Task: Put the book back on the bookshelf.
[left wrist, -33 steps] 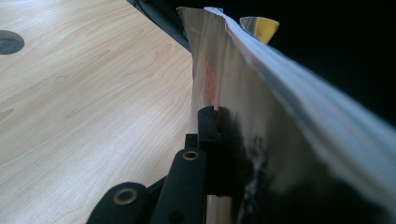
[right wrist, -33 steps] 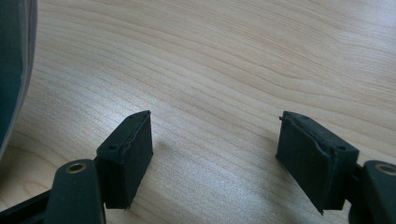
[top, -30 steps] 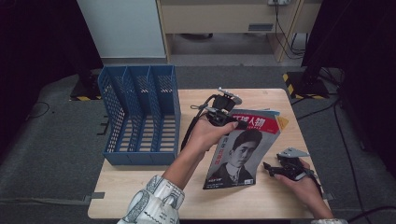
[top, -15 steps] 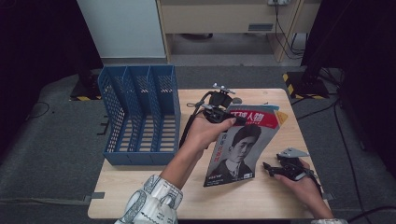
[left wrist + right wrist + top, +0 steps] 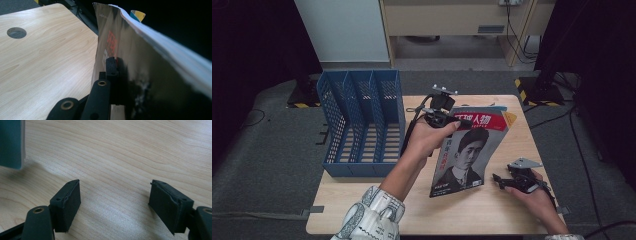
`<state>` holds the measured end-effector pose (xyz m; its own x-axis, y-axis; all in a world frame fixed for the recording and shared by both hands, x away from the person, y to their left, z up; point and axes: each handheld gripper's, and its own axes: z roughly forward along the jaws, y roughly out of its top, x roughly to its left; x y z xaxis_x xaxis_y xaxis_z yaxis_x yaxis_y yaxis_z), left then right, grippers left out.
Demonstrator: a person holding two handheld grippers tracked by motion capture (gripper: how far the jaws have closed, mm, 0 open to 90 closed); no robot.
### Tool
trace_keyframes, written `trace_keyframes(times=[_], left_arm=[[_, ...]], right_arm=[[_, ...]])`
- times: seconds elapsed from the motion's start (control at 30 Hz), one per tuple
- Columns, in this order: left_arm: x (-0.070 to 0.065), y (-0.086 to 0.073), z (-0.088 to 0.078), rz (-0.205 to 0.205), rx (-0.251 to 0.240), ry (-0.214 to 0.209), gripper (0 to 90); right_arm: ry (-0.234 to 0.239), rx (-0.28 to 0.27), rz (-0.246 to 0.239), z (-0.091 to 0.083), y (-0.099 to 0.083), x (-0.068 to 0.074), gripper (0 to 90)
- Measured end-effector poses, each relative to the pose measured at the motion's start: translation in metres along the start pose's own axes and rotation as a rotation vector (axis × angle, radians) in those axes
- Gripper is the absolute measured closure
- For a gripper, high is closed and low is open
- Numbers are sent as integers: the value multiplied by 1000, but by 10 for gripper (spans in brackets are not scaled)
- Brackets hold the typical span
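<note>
Jaws of left gripper (image 5: 451, 120) clamped on upright magazine (image 5: 469, 150), long axis tilted, top away; right gripper (image 5: 499, 179) agape.

The blue file rack (image 5: 362, 122) fills the left part of the table (image 5: 492, 215) in the high view, its three slots open at the top and walled by mesh dividers. The magazine (image 5: 469, 150), tilted up at centre frame and clamped in the left tool (image 5: 447, 119), blocks any crossing between the rack and the right half. Bare wood lies open along the lower edge and at the upper right corner. The right tool (image 5: 501, 181) rests at lower right with wide-spread jaws, clear table between them.
</note>
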<state>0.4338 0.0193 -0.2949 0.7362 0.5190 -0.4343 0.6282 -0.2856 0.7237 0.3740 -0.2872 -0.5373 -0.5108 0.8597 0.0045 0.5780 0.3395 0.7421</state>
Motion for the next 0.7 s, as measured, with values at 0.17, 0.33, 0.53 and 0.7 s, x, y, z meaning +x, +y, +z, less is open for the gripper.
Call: trace_keyframes(times=[0.17,0.33,0.53,0.7], left_arm=[[2,2,-7,-11,-12,-2,862],[5,3,-16,-21,-27,9,862],[5,5,-25,-20,-33,26,862],[5,8,-36,-19,-46,31,863]], right_arm=[[0,0,0,0,0,0,255],[0,0,0,0,0,0,255],[0,0,0,0,0,0,254],[0,0,-1,0,0,0,254]])
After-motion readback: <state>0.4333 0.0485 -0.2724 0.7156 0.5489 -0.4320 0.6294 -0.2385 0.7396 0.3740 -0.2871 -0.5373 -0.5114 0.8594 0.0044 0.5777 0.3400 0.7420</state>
